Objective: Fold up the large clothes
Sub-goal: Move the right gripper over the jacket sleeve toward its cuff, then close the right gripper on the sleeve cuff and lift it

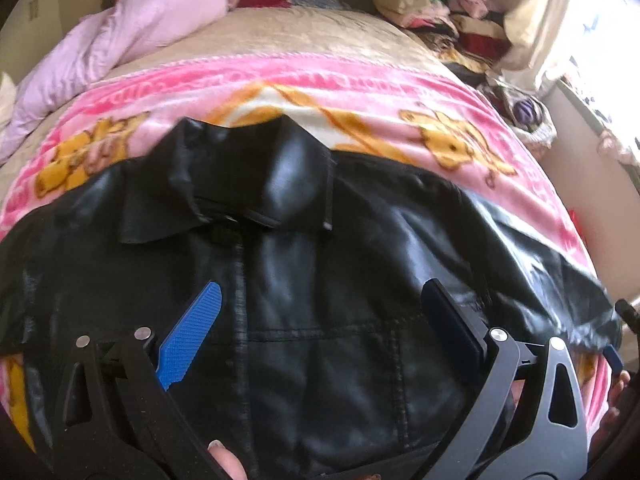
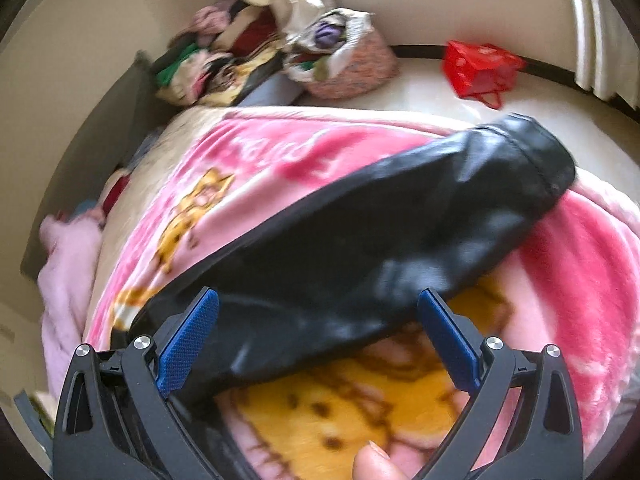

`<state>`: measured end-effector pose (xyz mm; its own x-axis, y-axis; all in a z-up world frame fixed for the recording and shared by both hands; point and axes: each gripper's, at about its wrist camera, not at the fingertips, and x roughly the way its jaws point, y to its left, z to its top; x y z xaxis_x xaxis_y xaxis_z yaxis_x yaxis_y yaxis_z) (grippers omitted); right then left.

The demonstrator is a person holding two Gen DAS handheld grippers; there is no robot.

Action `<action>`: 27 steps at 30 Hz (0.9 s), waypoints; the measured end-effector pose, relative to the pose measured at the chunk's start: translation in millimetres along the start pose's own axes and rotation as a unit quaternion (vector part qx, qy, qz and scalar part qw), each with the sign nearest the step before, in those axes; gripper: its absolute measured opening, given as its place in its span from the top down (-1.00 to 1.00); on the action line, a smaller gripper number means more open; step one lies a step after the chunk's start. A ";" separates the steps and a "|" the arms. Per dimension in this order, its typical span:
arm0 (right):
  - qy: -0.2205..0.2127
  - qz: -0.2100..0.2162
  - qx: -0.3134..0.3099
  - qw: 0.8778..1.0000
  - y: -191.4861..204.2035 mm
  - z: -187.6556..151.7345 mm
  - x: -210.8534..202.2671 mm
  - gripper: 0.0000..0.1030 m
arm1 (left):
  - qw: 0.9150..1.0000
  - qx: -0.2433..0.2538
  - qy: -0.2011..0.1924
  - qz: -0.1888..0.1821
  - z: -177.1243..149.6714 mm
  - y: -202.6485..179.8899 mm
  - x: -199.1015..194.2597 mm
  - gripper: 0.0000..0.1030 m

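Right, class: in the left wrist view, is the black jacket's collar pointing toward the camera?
No: the black jacket's collar lies at its far end, toward the pink blanket, away from the open left hand-held gripper.

Left gripper and right gripper both gape wide, blue pads facing inward

A bed carries a pink blanket, apparently under a black jacket.

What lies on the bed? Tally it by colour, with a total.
Black: 1, leather jacket
Pink patterned: 1, blanket
Pale pink: 1, quilt
Beige: 1, bedspread
Total: 4
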<state>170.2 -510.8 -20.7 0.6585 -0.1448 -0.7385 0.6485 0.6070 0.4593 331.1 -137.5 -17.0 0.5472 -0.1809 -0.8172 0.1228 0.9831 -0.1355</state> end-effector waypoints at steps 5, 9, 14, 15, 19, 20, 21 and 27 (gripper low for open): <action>-0.010 -0.028 0.050 0.998 -33.7 6.1 1.0 -0.92 | 0.999 0.032 0.013 -0.020 -10.5 -20.2 20.0 -0.82; -0.003 -0.042 0.087 0.995 -56.2 14.1 13.7 -0.92 | 0.998 0.044 0.031 -0.031 -18.2 -28.0 37.8 -0.82; 0.011 -0.043 0.143 0.989 -85.2 30.7 42.0 -0.92 | 0.997 0.048 0.055 -0.022 -25.9 -26.2 58.2 -0.82; 0.011 -0.041 0.152 0.987 -89.7 33.0 46.0 -0.92 | 0.997 0.054 0.050 -0.018 -27.5 -26.7 60.5 -0.82; -0.005 -0.015 0.157 0.987 -91.8 42.4 52.1 -0.80 | 0.997 0.063 0.045 -0.013 -28.5 -27.5 61.4 -0.82; -0.011 -0.014 0.146 0.989 -87.5 45.1 50.5 -0.36 | 0.997 0.062 0.045 -0.016 -27.6 -26.6 60.4 -0.82; -0.019 -0.017 0.137 0.990 -84.3 44.9 45.8 -0.23 | 0.997 0.062 0.045 -0.019 -27.4 -25.7 59.1 -0.82; -0.067 0.049 0.083 0.993 -57.1 55.6 16.6 0.70 | 0.997 0.035 0.055 -0.037 -20.9 -10.2 48.3 -0.82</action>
<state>165.3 -591.3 -31.8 0.7595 -0.2011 -0.6186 0.6252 0.4884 0.6088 338.9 -155.7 -66.8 0.4409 -0.2448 -0.8635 0.2183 0.9624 -0.1614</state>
